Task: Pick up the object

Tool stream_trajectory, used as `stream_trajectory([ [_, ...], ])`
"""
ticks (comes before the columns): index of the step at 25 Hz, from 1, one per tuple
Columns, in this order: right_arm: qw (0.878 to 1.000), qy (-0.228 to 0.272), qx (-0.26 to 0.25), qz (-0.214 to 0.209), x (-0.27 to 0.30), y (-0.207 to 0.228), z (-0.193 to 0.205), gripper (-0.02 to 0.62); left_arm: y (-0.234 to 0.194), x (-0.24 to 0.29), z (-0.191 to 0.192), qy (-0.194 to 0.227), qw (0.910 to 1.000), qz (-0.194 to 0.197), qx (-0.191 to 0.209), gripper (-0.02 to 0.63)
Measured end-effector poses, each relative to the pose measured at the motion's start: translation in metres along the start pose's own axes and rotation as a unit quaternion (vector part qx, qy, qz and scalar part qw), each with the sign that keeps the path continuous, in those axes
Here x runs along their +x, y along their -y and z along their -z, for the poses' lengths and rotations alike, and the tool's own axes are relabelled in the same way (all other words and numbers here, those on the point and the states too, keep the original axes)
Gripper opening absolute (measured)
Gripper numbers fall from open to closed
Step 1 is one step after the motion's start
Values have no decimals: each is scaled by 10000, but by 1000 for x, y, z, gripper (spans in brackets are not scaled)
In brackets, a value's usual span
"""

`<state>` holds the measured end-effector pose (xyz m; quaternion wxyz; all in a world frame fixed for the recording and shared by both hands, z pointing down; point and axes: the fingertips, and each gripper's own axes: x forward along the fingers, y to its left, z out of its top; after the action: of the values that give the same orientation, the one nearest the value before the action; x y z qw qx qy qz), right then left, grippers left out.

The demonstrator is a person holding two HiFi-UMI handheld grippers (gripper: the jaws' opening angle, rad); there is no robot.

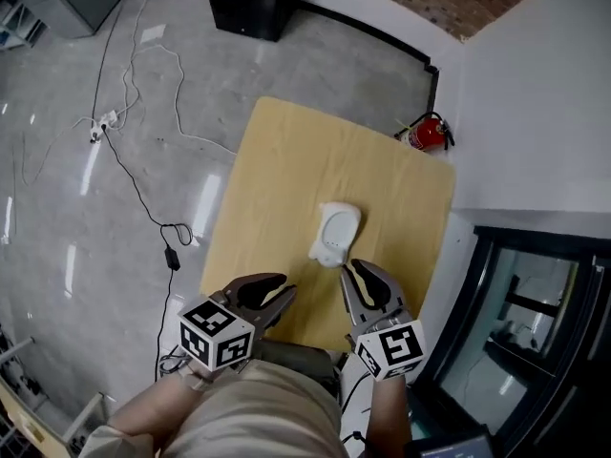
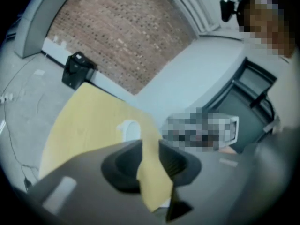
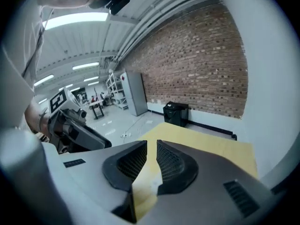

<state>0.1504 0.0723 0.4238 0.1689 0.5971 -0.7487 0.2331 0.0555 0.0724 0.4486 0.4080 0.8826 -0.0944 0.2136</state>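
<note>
While the white object lies mid-table on the yellow tabletop, blurred and half-hidden behind my left gripper's slightly parted, empty jaws, my right gripper hovers just beside it, pinched together on nothing.

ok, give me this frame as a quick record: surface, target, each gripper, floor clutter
surface: yellow table
target: white object, lying mid-table, not gripped
left gripper: jaws apart, nothing between them, over the table's near part
right gripper: jaws together, empty, tip close beside the object; contact unclear
floor: red fire extinguisher past the far corner, black box, cables
</note>
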Motion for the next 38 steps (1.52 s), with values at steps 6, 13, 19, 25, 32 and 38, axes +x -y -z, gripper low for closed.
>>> stream_trajectory([
  [6,9632,-1943,-1737,-658,44,7,75,155,-34,47,43,-108,9961,-147,-861,124],
  [13,8537,-3623,-3481,-1373,85,-1,152,176,-61,81,74,-80,9891,-59,-1467,137],
  [19,8202,-4063,-3788,-1367,97,0,176,199,-73,102,99,-47,9827,0,-1849,137],
  [25,8045,-4296,-3873,-1352,104,0,185,225,-81,110,103,58,9811,94,-1932,137],
  [32,8116,-4278,-3833,-1065,105,1,182,234,-79,111,102,28,9824,194,-1857,135],
  [38,8458,-3959,-3468,-873,104,2,181,232,-84,103,103,-26,9861,173,-1653,135],
])
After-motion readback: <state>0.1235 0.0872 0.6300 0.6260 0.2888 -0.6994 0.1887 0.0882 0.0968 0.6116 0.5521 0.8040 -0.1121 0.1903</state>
